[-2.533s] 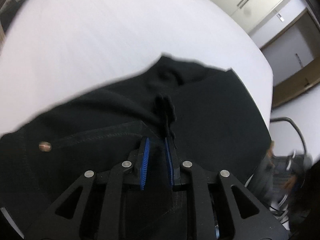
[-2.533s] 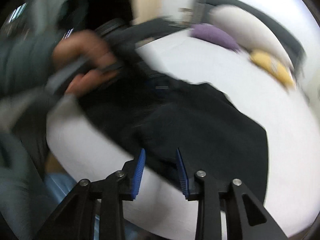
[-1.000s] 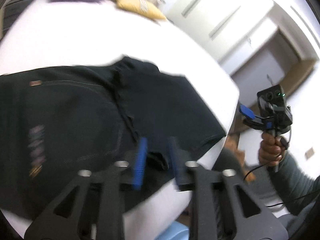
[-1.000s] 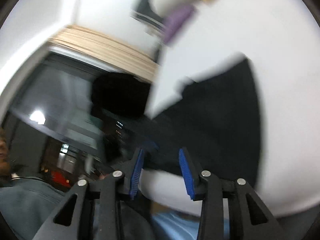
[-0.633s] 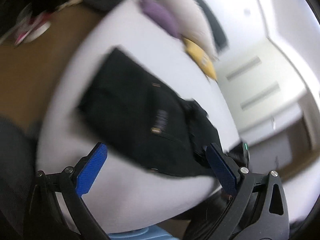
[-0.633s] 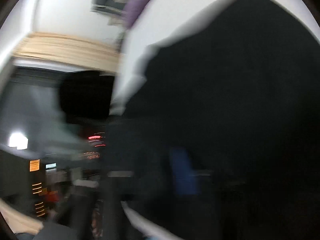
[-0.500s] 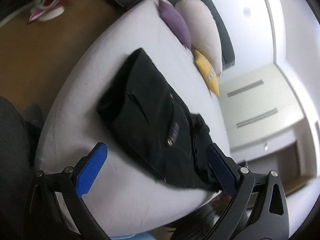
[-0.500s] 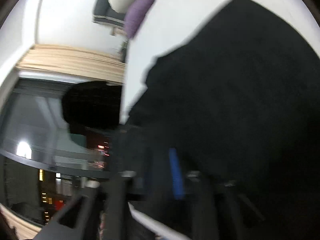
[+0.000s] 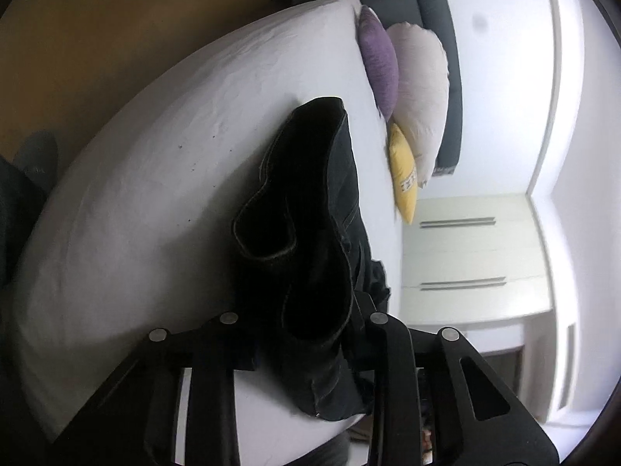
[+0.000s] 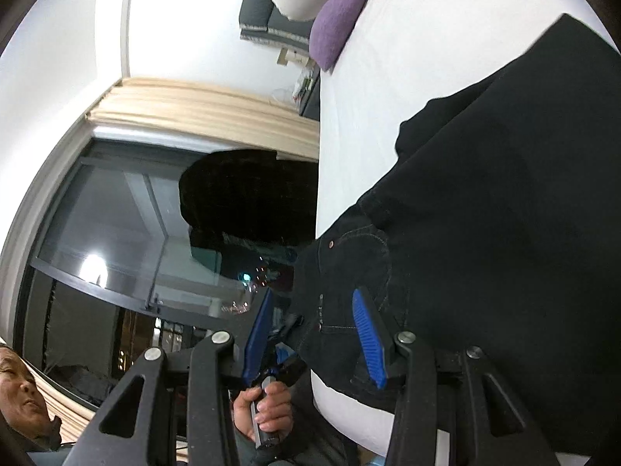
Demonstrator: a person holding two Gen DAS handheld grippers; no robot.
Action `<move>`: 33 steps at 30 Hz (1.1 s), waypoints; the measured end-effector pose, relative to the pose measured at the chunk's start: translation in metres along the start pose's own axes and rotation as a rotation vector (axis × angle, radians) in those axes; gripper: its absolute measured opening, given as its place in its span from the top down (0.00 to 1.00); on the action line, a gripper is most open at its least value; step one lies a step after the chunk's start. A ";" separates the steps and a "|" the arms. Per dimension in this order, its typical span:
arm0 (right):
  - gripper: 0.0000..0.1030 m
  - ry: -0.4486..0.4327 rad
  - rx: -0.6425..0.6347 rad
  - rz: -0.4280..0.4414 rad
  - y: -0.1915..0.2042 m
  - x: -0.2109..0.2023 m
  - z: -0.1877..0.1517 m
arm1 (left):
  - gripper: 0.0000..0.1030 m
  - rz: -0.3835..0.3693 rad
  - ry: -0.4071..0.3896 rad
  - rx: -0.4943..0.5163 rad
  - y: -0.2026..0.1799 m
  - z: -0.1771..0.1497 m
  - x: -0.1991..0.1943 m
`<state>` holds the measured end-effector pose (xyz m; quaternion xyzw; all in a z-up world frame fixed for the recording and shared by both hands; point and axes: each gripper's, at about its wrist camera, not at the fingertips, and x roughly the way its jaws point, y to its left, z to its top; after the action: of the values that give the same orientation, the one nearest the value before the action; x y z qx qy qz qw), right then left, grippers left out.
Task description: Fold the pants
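Black pants [image 9: 310,202] lie lengthwise on the white bed [image 9: 155,178], reaching toward the pillows. Their near end, with stitched hems, bunches up between the fingers of my left gripper [image 9: 302,310]. Its jaws are closing on this fabric, which hides the pads. In the right wrist view the pants [image 10: 504,213] hang over the bed's edge. My right gripper [image 10: 312,334] stands open at the part with the rivet and pocket stitching. That cloth lies between its blue pads [image 10: 368,338], which do not press on it.
Purple pillow [image 9: 378,66], white pillow [image 9: 423,89] and yellow pillow [image 9: 403,178] lean on the dark headboard at the bed's far end. Brown floor [image 9: 97,39] lies beside the bed, white cupboards [image 9: 465,256] beyond. A hand [image 10: 268,407] holds the other gripper's handle below a dark window [image 10: 116,233].
My left gripper stood wide open above the bed; it has dropped and rolled, and its jaws have narrowed onto the pants' near end. The right gripper has settled, still open, at the pants' edge.
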<state>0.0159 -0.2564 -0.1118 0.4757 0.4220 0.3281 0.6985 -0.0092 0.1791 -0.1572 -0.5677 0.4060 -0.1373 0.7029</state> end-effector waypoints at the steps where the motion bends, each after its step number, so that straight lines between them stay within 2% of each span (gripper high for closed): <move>1: 0.53 0.009 0.001 -0.006 0.002 0.002 0.003 | 0.80 -0.007 -0.001 -0.004 0.000 0.001 -0.001; 3: 0.49 0.033 0.012 -0.018 0.000 0.012 0.009 | 0.82 -0.003 -0.008 0.024 -0.004 0.000 -0.003; 4: 0.41 0.045 0.019 -0.032 -0.001 0.012 0.010 | 0.83 -0.001 -0.011 0.038 -0.007 -0.001 -0.004; 6: 0.26 0.097 0.066 -0.139 -0.017 0.026 0.014 | 0.84 0.004 -0.018 0.064 -0.015 -0.004 -0.008; 7: 0.37 0.150 0.087 -0.232 -0.030 0.038 0.013 | 0.84 0.013 -0.022 0.082 -0.020 -0.004 -0.009; 8: 0.48 0.164 0.061 -0.297 -0.034 0.042 0.013 | 0.84 0.019 -0.025 0.097 -0.024 -0.005 -0.010; 9: 0.59 0.153 0.047 -0.316 -0.036 0.043 0.013 | 0.85 0.028 -0.029 0.124 -0.032 -0.005 -0.012; 11: 0.59 0.133 0.064 -0.300 -0.037 0.040 0.012 | 0.85 0.048 -0.042 0.178 -0.050 -0.008 -0.012; 15: 0.59 0.119 0.013 -0.331 -0.028 0.039 0.009 | 0.85 0.083 -0.061 0.334 -0.101 -0.021 -0.012; 17: 0.47 0.087 0.038 -0.345 -0.017 0.029 0.012 | 0.85 0.109 -0.069 0.458 -0.136 -0.034 -0.011; 18: 0.34 0.057 0.041 -0.316 -0.010 0.019 0.013 | 0.85 0.129 -0.071 0.549 -0.159 -0.045 -0.007; 20: 0.32 0.005 0.017 -0.235 0.008 0.000 0.022 | 0.85 0.149 -0.060 0.699 -0.195 -0.069 0.004; 24: 0.31 0.004 -0.017 -0.180 0.028 -0.028 0.041 | 0.85 0.162 0.031 0.954 -0.246 -0.133 0.059; 26: 0.30 0.018 -0.047 -0.161 0.039 -0.039 0.048 | 0.85 0.193 0.092 1.051 -0.247 -0.173 0.087; 28: 0.26 0.046 -0.074 -0.147 0.048 -0.045 0.051 | 0.85 0.231 0.151 1.140 -0.235 -0.214 0.110; 31: 0.22 0.103 -0.120 -0.155 0.057 -0.045 0.048 | 0.85 0.262 0.238 1.246 -0.222 -0.249 0.135; 33: 0.21 0.131 -0.121 -0.188 0.055 -0.044 0.045 | 0.85 0.269 0.260 1.279 -0.221 -0.265 0.139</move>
<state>0.0344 -0.2934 -0.0394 0.3686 0.4889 0.3167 0.7244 -0.0544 -0.1635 -0.0206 0.0381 0.3932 -0.3294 0.8576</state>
